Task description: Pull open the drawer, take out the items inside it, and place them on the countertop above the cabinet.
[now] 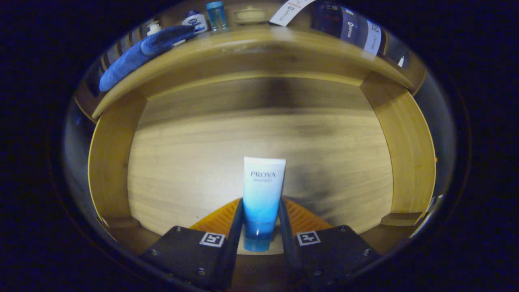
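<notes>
**Gripping a tube inside the open drawer**

Clasping the white-to-blue plastic squeeze tube, the gripper has both fingers pressed against the tube's sides near its lower end. The tube is flat and tapered, white with lettering at the far end, shading through sky blue to a deeper translucent blue cap nearest the camera. It sits over the pale, smooth wood-grain floor of the open wooden drawer, whose thick yellowish side walls curve round left and right. Beyond the drawer lies the honey-coloured wooden countertop, carrying a soft blue folded cloth, a small white bottle, a clear blue tumbler and a squat cream lidded dish.
</notes>
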Demonstrator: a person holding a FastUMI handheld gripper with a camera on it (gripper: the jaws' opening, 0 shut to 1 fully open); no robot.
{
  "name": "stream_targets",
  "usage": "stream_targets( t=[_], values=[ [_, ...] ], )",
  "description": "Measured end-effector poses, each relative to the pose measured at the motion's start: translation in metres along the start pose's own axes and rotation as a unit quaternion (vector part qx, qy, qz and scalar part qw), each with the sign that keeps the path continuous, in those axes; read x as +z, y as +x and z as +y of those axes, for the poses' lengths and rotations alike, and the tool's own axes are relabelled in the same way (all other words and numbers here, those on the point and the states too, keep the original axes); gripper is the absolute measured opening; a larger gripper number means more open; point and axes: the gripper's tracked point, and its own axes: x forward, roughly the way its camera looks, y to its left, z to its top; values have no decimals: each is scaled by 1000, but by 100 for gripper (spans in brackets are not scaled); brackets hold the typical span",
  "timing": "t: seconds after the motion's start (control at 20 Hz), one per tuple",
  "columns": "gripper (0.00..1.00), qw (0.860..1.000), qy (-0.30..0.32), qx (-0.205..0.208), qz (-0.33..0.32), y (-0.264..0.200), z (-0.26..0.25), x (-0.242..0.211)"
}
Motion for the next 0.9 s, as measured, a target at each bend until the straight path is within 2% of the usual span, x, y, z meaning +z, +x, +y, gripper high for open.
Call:
stream_targets(
  t=[0.1,0.25,0.5,0.6,0.75,0.9],
  values=[
    [45,1000,-8,14,-20,2,3,5],
    [44,995,7,74,-68,-8,20,15],
    [44,983,-5,93,-161,-36,22,31],
    [44,974,-16,88,-209,-55,18,44],
    [44,960,-16,103,-260,-82,22,60],
    [44,939,-19,111,-325,-119,25,90]
  ],
)
